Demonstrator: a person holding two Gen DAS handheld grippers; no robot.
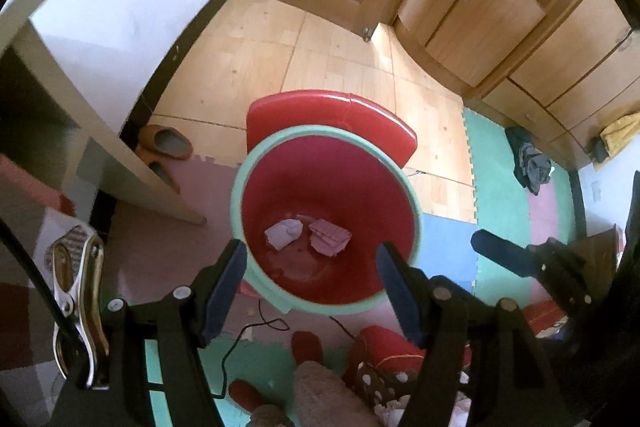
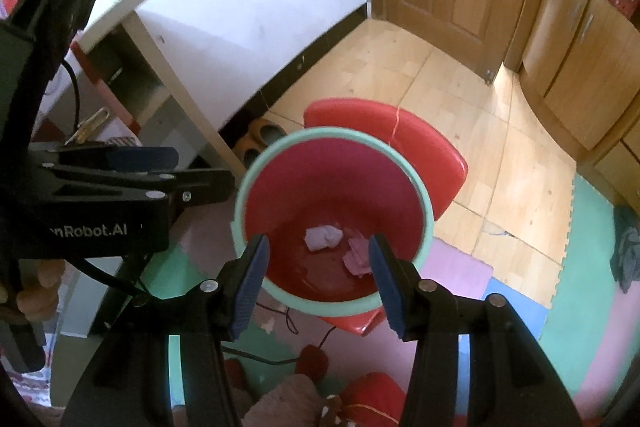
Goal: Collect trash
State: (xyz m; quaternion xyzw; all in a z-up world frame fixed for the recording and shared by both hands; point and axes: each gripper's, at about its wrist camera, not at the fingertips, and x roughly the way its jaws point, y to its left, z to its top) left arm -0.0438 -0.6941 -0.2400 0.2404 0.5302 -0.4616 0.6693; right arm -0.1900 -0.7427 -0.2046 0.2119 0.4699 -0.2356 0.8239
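Below both grippers, at the middle of each frame, stands the red bin (image 1: 326, 215) with its pale green rim, on the foam floor mat (image 1: 504, 187) in front of a red stool (image 1: 332, 119); two crumpled scraps lie at its bottom, a whitish wad (image 1: 283, 233) on the left and a pink one (image 1: 330, 238) just beside it. Going left to right: the left gripper (image 1: 312, 291) has its fingers spread with nothing between them, and the right gripper (image 2: 318, 281) likewise hangs over the bin with fingers apart and empty. I count one bin, two scraps inside, two grippers and one pair of slippers (image 1: 164, 143) by the wall. What could go wrong, to my eye: a thin black cable (image 1: 256, 331) trails on the mat at the lower centre, near the bin's foot, and either gripper could snag it or knock the light bin over, spilling the collected scraps.
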